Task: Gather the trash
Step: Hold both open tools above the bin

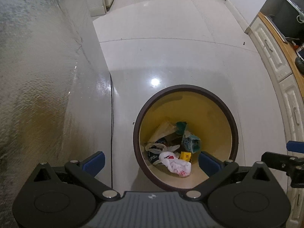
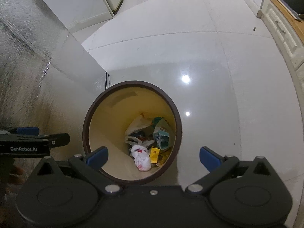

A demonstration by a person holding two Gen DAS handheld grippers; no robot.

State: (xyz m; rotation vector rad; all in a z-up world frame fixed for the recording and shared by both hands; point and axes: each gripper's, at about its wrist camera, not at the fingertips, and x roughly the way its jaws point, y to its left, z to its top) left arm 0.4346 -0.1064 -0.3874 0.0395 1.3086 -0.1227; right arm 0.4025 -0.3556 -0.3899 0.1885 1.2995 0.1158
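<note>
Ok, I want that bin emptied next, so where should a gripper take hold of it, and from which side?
Grip the bin by its dark rim, coming straight down with one finger inside the wall and one outside. It stands upright and open on the floor, far wider than the open right gripper can span. The side away from the wall panel looks freest.

Brown-rimmed yellow bin, white-and-red crumpled bag, yellow box, glossy white floor
</note>
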